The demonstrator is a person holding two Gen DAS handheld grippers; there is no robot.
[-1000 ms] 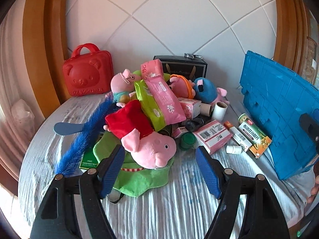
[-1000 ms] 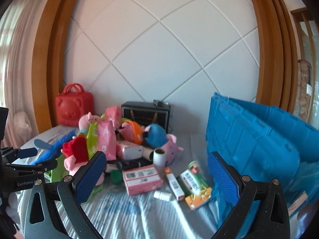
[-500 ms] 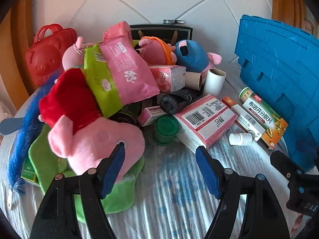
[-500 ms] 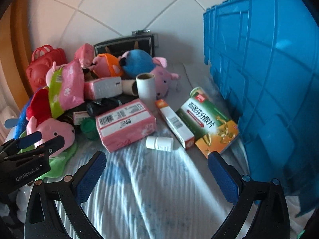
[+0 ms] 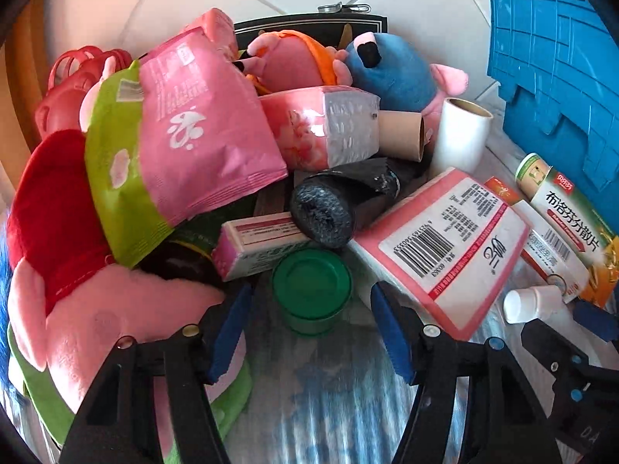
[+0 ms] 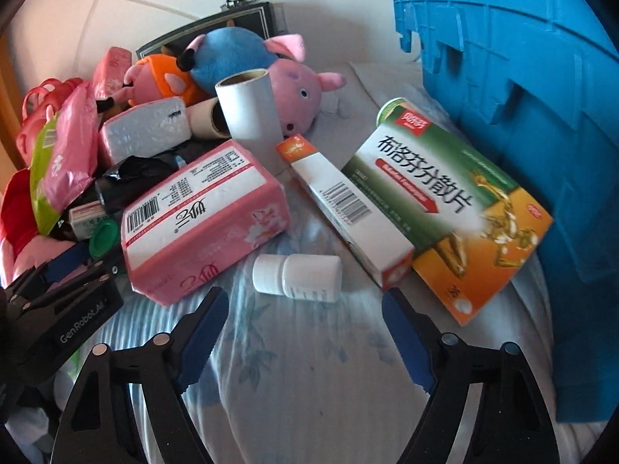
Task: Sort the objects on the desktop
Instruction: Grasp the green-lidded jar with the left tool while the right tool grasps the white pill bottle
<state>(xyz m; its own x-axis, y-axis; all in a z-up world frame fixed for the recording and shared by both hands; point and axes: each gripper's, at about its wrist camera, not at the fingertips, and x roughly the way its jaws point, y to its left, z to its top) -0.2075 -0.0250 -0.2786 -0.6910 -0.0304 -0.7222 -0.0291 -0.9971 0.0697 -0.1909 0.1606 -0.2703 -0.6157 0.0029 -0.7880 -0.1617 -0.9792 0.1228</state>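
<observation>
A pile of objects lies on a cloth-covered table. My left gripper (image 5: 309,321) is open, its jaws on either side of a small green round tub (image 5: 312,294), just short of it. My right gripper (image 6: 305,321) is open, just in front of a small white pill bottle (image 6: 297,277) lying on its side. Beside the bottle lie a pink tissue pack (image 6: 201,220), a long white-orange box (image 6: 348,208) and a green-orange medicine box (image 6: 445,208). The left gripper also shows at the left edge of the right wrist view (image 6: 73,266).
A blue plastic crate (image 6: 522,96) stands at the right. Plush pigs (image 5: 108,321), pink and green pouches (image 5: 185,135), a black roll (image 5: 329,208), a white roll (image 6: 251,116), a small pink box (image 5: 255,243) and a red case (image 5: 65,89) crowd the left and back.
Both grippers have moved forward and down toward the pile. The green tub now sits between the left jaws, and the white bottle lies just ahead of the right jaws.
</observation>
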